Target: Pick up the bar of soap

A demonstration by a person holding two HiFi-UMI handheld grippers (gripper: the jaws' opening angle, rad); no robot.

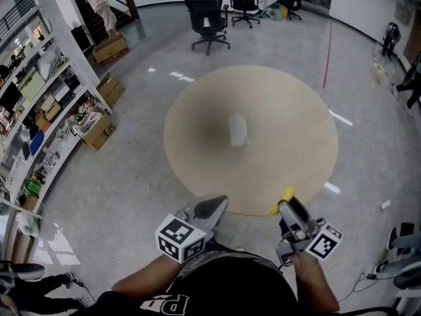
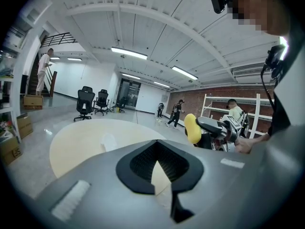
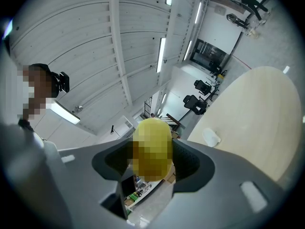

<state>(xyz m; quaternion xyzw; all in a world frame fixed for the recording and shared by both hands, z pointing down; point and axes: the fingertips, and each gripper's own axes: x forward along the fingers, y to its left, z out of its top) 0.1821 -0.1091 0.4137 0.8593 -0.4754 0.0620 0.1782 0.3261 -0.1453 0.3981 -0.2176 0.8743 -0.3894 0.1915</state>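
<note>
On the round table (image 1: 197, 130) sits the soap (image 1: 238, 130). Left gripper (image 1: 217, 203), at seven o'clock, is pinched shut; right gripper (image 1: 283, 204), at five, squeezes a yellow lump (image 1: 288, 193).

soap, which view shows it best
Head view: the soap lies whole near the middle of the table, seen from above and unblocked. The left gripper view shows it low, faint and small. The right gripper view shows only a small pale lump.

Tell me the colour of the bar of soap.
The bar of soap is whitish, shown best in the head view.
</note>
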